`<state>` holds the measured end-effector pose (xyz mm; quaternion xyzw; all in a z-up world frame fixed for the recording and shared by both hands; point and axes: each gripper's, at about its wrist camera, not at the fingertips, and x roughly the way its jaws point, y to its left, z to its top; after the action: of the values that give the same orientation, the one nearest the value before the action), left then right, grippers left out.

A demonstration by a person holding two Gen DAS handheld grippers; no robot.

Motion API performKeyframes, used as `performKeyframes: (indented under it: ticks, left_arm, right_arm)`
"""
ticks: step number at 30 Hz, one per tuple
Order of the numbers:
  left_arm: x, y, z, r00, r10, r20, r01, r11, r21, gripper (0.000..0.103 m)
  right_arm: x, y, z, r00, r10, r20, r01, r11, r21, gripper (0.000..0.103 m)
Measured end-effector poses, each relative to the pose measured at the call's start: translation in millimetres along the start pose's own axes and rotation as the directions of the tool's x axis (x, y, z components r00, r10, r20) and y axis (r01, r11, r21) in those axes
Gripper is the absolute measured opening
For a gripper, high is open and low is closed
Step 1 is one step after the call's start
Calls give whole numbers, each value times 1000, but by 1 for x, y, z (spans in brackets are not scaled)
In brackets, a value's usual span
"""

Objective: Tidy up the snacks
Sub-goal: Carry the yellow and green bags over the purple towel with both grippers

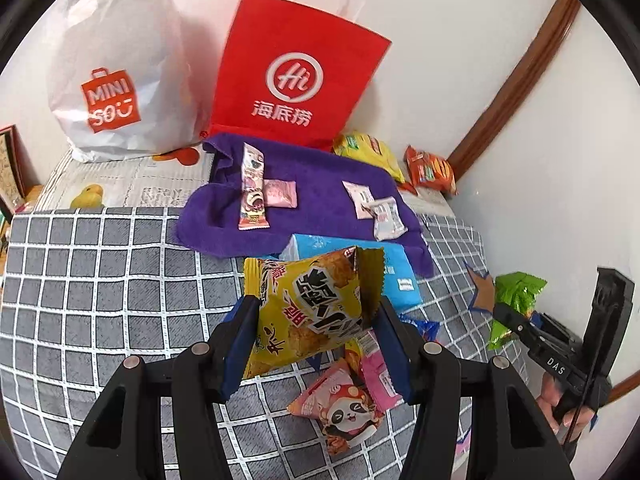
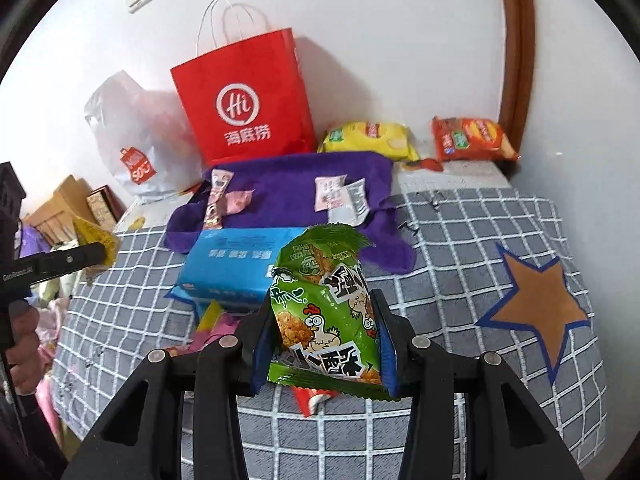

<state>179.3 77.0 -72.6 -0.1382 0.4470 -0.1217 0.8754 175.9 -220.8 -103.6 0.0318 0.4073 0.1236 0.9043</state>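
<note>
- The left gripper (image 1: 316, 316) pinched the yellow snack packet (image 1: 312, 312), jaws pressing its sides, short of the purple towel (image 1: 320, 184).
- The right gripper (image 2: 326, 336) pinched the green snack packet (image 2: 326, 312) (upright), likewise short of that towel.

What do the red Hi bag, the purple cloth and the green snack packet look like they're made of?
Red Hi bag: probably matte paper, stiff creased sides. Purple cloth: fuzzy towel-like fabric. Green snack packet: glossy plastic film, serrated sealed edges.

Plenty of open grey checked bedspread (image 2: 460, 232) to my right; ahead, the blue tissue pack (image 2: 232, 264) and cluttered purple towel (image 2: 288, 188) block things.
</note>
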Motion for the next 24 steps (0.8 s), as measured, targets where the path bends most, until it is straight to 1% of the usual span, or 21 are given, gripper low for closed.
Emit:
performKeyframes:
  ticks: [2, 4, 8, 10, 13, 15, 20, 24]
  left_arm:
    - [-1, -3, 2, 1000, -3, 13, 3, 1000, 23, 55]
    - [1, -5, 4, 1000, -8, 27, 7, 999, 32, 55]
    - [10, -5, 6, 998, -47, 28, 47, 999, 22, 55]
    - [14, -4, 10, 998, -58, 30, 57, 998, 14, 55]
    - [16, -4, 18, 999, -43, 24, 42, 999, 26, 55]
    - [17, -6, 27, 999, -11, 30, 9, 999, 49, 55]
    - [22, 0, 52, 998, 6, 57, -9, 999, 40, 55]
    - [30, 5, 74, 997, 27, 70, -29, 999, 20, 55]
  right_arm:
    - [-3, 2, 2, 1000, -12, -4, 12, 1000, -14, 43]
    - [-6, 5, 4, 1000, -18, 18, 18, 999, -31, 43]
    - [-4, 9, 13, 999, -27, 29, 29, 998, -60, 43]
    - [-3, 8, 19, 997, -41, 60, 45, 996, -75, 43]
    - [3, 7, 33, 996, -63, 70, 69, 994, -80, 43]
    - [4, 7, 42, 994, -68, 82, 74, 995, -71, 43]
    - [19, 14, 69, 996, -52, 74, 57, 996, -68, 43]
    - [42, 19, 95, 998, -21, 60, 23, 999, -40, 43]
